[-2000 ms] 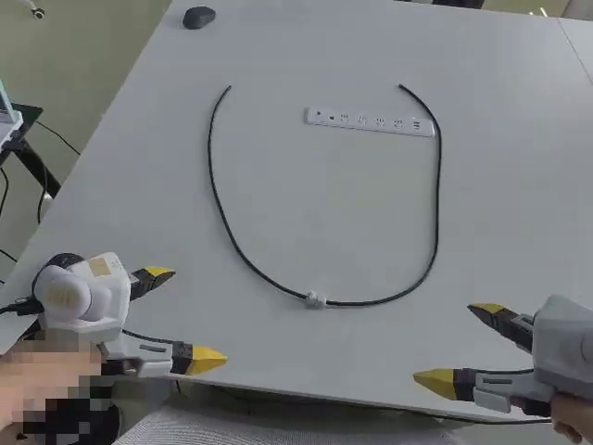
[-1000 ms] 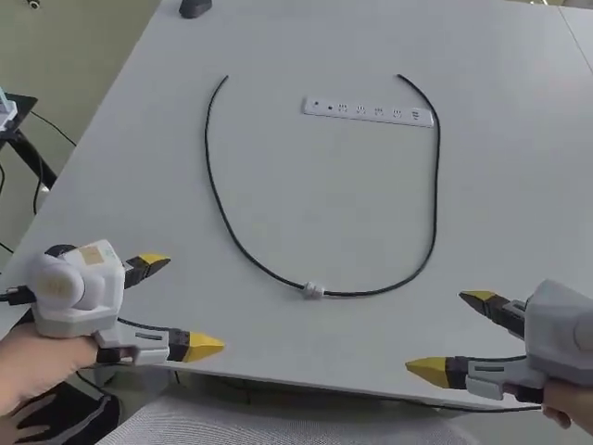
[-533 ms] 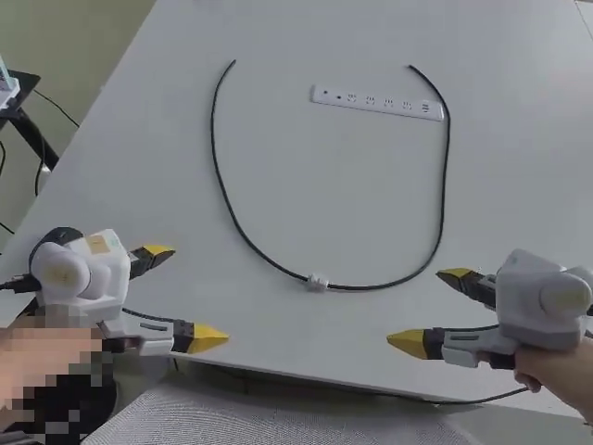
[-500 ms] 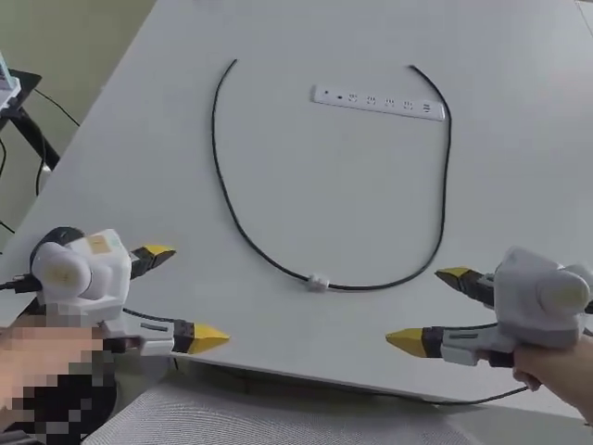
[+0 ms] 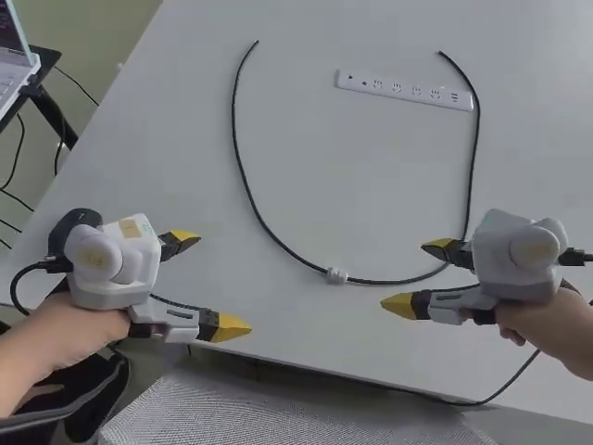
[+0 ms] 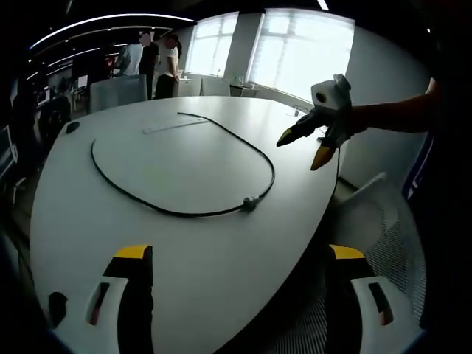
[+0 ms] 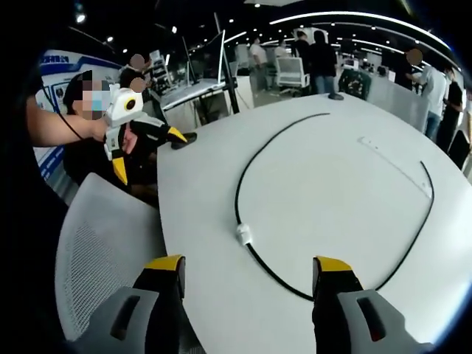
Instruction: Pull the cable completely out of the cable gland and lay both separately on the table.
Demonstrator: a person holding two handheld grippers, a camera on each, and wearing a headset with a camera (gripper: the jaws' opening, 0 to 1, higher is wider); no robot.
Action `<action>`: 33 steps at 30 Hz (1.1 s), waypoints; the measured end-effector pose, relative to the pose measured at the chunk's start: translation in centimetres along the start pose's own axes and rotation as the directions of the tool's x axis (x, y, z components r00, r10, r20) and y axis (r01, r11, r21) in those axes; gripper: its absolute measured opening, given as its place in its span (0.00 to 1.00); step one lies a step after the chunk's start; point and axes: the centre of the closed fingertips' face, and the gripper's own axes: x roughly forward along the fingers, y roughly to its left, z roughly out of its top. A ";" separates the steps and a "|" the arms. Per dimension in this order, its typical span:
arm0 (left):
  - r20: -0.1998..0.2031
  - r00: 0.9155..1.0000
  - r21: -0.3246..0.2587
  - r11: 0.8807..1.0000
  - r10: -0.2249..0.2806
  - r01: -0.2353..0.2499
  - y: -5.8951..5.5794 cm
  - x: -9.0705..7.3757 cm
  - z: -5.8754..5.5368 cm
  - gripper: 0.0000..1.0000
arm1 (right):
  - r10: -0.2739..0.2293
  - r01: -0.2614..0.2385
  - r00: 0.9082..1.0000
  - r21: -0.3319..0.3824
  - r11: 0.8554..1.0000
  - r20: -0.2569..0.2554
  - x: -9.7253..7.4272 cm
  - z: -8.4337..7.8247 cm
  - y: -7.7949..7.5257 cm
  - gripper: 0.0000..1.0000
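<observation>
While both pairs of jaws stand wide apart and hold nothing, the left gripper hovers at the near edge of the table and the right gripper hangs close to the near bend of the black cable. The small white cable gland sits threaded on that cable at the bottom of its U. In the head view it is at three o'clock from the left gripper and nine o'clock from the right, between the two and touched by neither. The step in hand looks like the approach. It would go best with one gripper pinching the gland squarely across its body and the other taking the cable just beside it, then drawing straight along the cable's own line so nothing binds. Both legs run long toward twelve o'clock, past the power strip, so several fresh grips are likely.
</observation>
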 end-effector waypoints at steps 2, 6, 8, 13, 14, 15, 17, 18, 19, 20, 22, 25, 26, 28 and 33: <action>-0.002 1.000 0.001 1.000 -0.002 0.002 0.0 0.1 -0.1 0.97 | 0.008 -0.008 1.000 -0.009 1.000 -0.011 0.6 0.1 -0.1 0.69; 0.003 1.000 0.000 1.000 -0.007 0.007 0.0 0.1 -0.1 0.97 | 0.020 -0.021 0.999 -0.037 0.999 -0.044 1.6 0.1 -0.2 0.66; 0.003 1.000 0.001 1.000 -0.008 0.008 -0.1 0.1 -0.1 0.97 | 0.029 -0.031 0.998 -0.041 0.999 -0.054 2.4 -0.1 -0.7 0.64; 0.003 1.000 -0.004 1.000 -0.011 0.011 -0.1 -0.1 -0.2 0.96 | 0.050 -0.055 0.995 -0.058 0.997 -0.088 3.5 0.0 -0.3 0.61; 0.003 1.000 -0.005 1.000 -0.010 0.010 -0.2 -0.1 -0.2 0.96 | 0.055 -0.060 0.994 -0.062 0.996 -0.093 3.7 -0.1 -0.2 0.59; 0.003 1.000 -0.005 1.000 -0.007 0.007 -0.1 -0.2 -0.3 0.96 | 0.062 -0.069 0.993 -0.070 0.995 -0.098 4.0 -0.1 -0.1 0.58; 0.003 1.000 -0.007 1.000 -0.006 0.006 -0.1 -0.3 -0.3 0.96 | 0.069 -0.078 0.992 -0.078 0.994 -0.107 4.4 -0.1 -0.1 0.56; 0.004 1.000 -0.008 1.000 -0.004 0.004 -0.1 -0.3 -0.3 0.96 | 0.073 -0.082 0.991 -0.078 0.994 -0.111 4.7 -0.1 -0.1 0.56; 0.003 1.000 -0.010 1.000 -0.003 0.003 -0.1 -0.3 -0.4 0.96 | 0.077 -0.087 0.990 -0.082 0.993 -0.116 5.0 -0.2 -0.3 0.56; 0.002 1.000 -0.011 1.000 -0.004 0.004 -0.1 -0.3 -0.4 0.96 | 0.081 -0.091 0.989 -0.084 0.992 -0.121 5.2 -0.2 -0.3 0.55; 0.000 1.000 -0.011 1.000 -0.006 0.006 -0.3 -0.4 -0.6 0.96 | 0.091 -0.103 0.987 -0.088 0.991 -0.134 5.8 -0.3 -0.2 0.53; -0.003 1.000 -0.012 1.000 -0.008 0.008 -0.4 -0.4 -0.8 0.96 | 0.102 -0.119 0.983 -0.101 0.988 -0.154 6.6 -0.5 -0.1 0.52; -0.002 1.000 -0.013 1.000 -0.009 0.009 -0.4 -0.5 -0.9 0.96 | 0.108 -0.127 0.980 -0.110 0.986 -0.164 6.9 -0.6 0.0 0.51; -0.005 1.000 -0.007 1.000 -0.010 0.010 -0.5 -0.5 -1.1 0.95 | 0.120 -0.145 0.976 -0.130 0.981 -0.182 7.4 -0.8 0.1 0.49; -0.006 1.000 -0.015 1.000 -0.014 0.014 -0.4 -0.6 -1.5 0.95 | 0.132 -0.164 0.969 -0.144 0.976 -0.210 8.2 -1.1 0.2 0.46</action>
